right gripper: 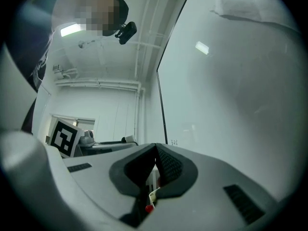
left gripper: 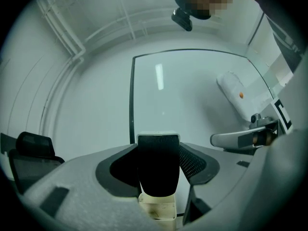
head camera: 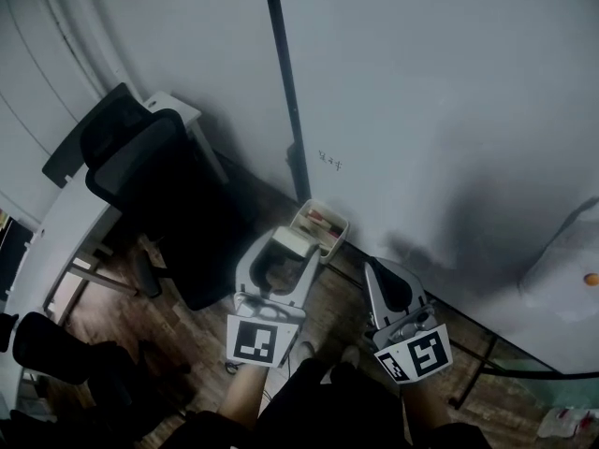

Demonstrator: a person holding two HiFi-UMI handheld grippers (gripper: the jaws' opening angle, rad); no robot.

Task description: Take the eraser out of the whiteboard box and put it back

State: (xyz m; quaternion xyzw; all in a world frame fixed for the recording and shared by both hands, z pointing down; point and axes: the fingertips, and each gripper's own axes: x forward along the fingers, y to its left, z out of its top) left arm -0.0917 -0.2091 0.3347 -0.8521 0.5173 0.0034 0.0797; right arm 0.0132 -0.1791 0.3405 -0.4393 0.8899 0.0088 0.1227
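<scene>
Gripping the eraser (head camera: 292, 240), left claw (left gripper: 160, 147) hangs over the box (head camera: 343, 224) rim; right claw (right gripper: 155, 151) clenched empty.

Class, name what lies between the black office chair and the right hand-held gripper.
In the head view: the left hand-held gripper, shut on the eraser, with the whiteboard box just beyond it.

A small open box (head camera: 340, 239) with markers (head camera: 318, 220) inside sits against the whiteboard (head camera: 449, 110), above the wooden floor (head camera: 112, 311)
</scene>
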